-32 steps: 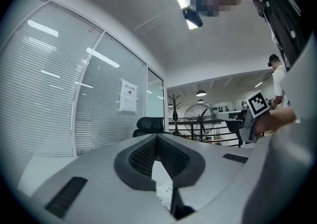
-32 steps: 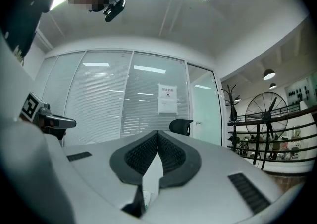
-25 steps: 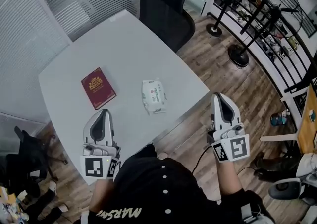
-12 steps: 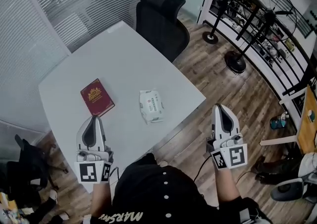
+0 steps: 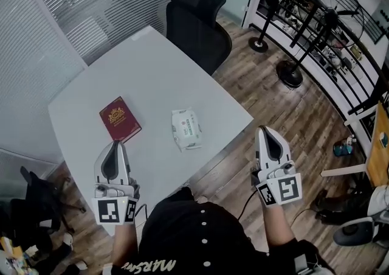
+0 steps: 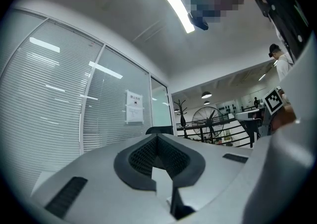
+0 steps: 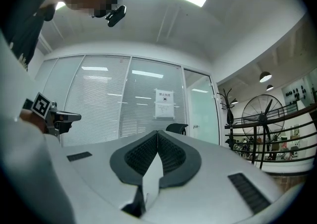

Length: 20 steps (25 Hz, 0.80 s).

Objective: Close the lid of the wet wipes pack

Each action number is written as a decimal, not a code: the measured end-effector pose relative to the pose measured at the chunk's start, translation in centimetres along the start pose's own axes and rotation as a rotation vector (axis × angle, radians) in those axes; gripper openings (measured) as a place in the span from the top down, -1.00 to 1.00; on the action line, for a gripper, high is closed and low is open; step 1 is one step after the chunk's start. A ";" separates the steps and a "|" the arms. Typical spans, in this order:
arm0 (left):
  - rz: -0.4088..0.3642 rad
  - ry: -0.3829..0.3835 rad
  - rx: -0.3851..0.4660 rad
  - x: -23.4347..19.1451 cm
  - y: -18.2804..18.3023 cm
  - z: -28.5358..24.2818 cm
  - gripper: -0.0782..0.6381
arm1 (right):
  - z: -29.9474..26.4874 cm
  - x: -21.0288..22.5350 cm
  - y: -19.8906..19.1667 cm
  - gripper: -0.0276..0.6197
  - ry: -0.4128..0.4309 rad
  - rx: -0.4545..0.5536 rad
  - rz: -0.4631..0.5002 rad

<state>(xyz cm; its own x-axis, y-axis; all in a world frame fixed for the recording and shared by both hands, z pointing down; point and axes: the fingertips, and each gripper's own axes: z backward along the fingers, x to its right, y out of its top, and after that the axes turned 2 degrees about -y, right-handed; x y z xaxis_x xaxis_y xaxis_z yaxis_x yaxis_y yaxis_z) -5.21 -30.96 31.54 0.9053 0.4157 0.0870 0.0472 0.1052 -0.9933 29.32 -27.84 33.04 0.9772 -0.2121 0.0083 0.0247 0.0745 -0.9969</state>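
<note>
Lying flat on desk (image 5: 152, 67), wet wipes pack (image 5: 186, 129) is looking soft, light, likely sliding; pushing lid down, not pinching. Left gripper (image 5: 114, 146) and right gripper (image 5: 265, 131) are hanging pressed together, empty.

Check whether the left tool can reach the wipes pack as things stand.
Probably yes: the left tool hovers at the table edge, only bare tabletop between it and the wipes pack; red book sits aside.

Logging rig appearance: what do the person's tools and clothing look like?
The left tool and right tool are light grey tapered shells with dark ribbed pads, each bearing a white cube with black square markers. A black cable leaves the right one. The black top has white buttons.
</note>
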 end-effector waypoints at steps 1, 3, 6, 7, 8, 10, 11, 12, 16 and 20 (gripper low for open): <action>0.001 0.002 0.000 0.0 0.0 0.1 0.76 | -0.1 -0.3 -0.1 0.83 0.008 -0.005 0.004; 0.002 0.006 0.000 -0.2 -0.1 0.2 0.76 | -0.3 -0.6 -0.1 0.83 0.016 -0.004 0.012; 0.002 0.009 0.000 -0.1 0.0 0.3 0.76 | -0.4 -0.6 -0.1 0.83 0.015 -0.004 0.027; 0.001 0.010 0.000 -0.1 0.0 0.3 0.76 | -0.4 -0.5 -0.1 0.83 0.013 -0.005 0.029; 0.001 0.010 0.000 -0.1 0.0 0.3 0.76 | -0.4 -0.4 -0.1 0.83 0.011 -0.006 0.029; 0.001 0.011 -0.001 0.0 0.0 0.3 0.76 | -0.5 -0.4 0.0 0.83 0.010 -0.005 0.029; 0.002 0.011 -0.001 0.0 0.0 0.3 0.76 | -0.6 -0.4 0.0 0.83 0.012 -0.004 0.029; 0.002 0.011 -0.001 0.0 0.1 0.3 0.76 | -0.6 -0.4 0.1 0.83 0.014 -0.004 0.031; 0.001 0.017 0.003 0.1 0.3 0.5 0.76 | -0.7 -0.5 0.1 0.83 0.021 -0.008 0.041; 0.003 0.018 0.002 0.2 0.2 0.7 0.76 | -0.6 -0.6 0.1 0.83 0.025 -0.010 0.041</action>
<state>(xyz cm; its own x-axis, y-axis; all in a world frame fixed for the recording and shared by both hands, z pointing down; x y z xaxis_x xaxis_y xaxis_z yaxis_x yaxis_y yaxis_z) -5.32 -30.27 31.40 0.9131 0.3993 0.0830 0.0438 0.1063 -0.9934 28.61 -28.29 32.91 0.9718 -0.2331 -0.0347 -0.0178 0.0742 -0.9971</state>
